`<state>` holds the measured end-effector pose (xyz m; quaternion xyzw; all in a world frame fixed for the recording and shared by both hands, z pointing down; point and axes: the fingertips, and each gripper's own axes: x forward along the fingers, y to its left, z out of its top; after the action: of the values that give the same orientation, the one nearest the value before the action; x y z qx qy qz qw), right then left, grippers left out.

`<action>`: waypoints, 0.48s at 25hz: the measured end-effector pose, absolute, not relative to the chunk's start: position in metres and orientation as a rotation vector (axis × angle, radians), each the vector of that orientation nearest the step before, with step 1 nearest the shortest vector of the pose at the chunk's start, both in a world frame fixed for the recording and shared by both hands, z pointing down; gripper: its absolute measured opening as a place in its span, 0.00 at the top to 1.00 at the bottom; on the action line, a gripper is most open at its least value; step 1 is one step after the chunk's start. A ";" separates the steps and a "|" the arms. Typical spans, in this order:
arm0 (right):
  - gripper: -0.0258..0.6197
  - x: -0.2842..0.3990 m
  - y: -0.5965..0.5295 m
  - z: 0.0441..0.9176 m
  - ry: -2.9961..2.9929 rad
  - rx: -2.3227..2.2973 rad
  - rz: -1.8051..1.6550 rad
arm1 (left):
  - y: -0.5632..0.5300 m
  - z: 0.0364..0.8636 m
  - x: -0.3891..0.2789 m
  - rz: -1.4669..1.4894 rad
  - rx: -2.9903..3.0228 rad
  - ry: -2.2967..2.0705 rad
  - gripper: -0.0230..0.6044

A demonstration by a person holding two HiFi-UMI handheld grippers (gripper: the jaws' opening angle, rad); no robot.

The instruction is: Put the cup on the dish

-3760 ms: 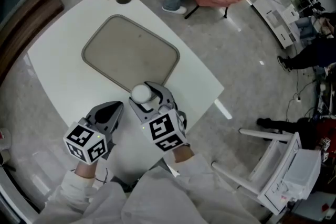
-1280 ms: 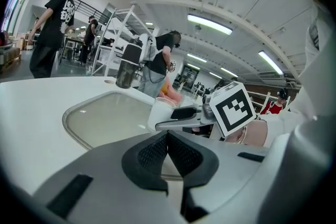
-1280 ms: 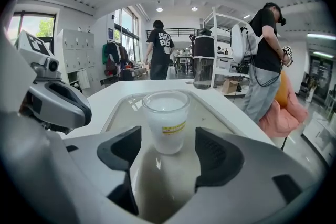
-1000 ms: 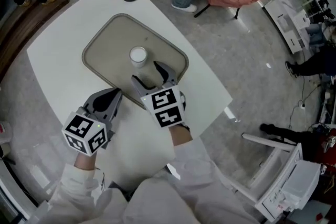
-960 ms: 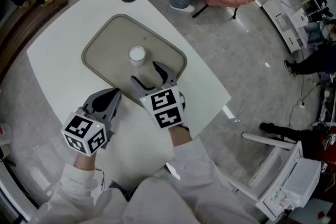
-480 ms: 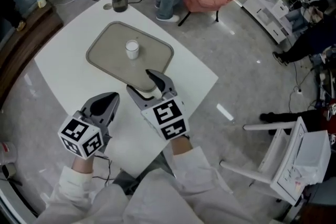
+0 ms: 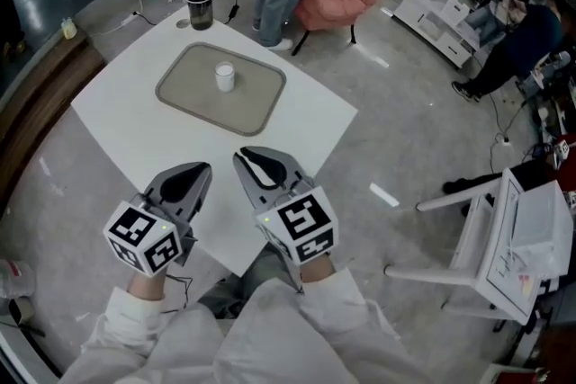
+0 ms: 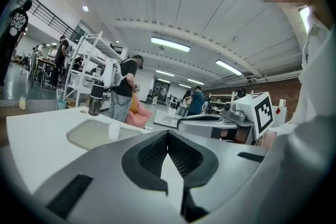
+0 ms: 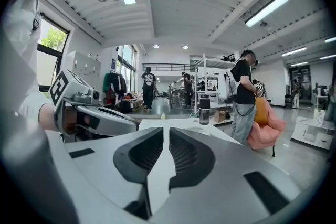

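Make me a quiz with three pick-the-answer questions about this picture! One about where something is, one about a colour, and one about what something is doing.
1. Where is the cup?
A. on the floor
B. on the dish
C. between a gripper's jaws

2. What colour is the cup?
A. white
B. red
C. black

3. How do the left gripper's jaws stand?
A. wide apart
B. together, with nothing between them
C. clamped on the cup

Answers:
1 B: in the head view the cup stands upright on the dish, far from both grippers.
2 A: the cup looks white against the grey-beige dish.
3 B: the left gripper view shows its tips meeting, with nothing between them.
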<state>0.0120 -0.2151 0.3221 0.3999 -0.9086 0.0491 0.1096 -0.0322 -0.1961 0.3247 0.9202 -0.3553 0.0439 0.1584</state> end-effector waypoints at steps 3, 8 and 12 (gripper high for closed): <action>0.91 0.010 -0.189 0.316 -2.676 1.174 0.122 | -0.173 0.323 -0.031 0.120 2.634 -0.988 0.95; 0.93 -0.002 -0.154 0.319 -2.735 1.148 0.189 | -0.150 0.327 -0.033 0.118 2.622 -0.968 0.95; 0.94 -0.004 -0.132 0.332 -2.735 1.138 0.228 | -0.132 0.337 -0.029 0.140 2.605 -0.955 0.95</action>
<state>-0.0044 -0.1324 0.3320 0.3817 -0.9172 0.0764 0.0850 -0.0291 -0.1325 0.3370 0.9223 -0.3382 0.0495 0.1805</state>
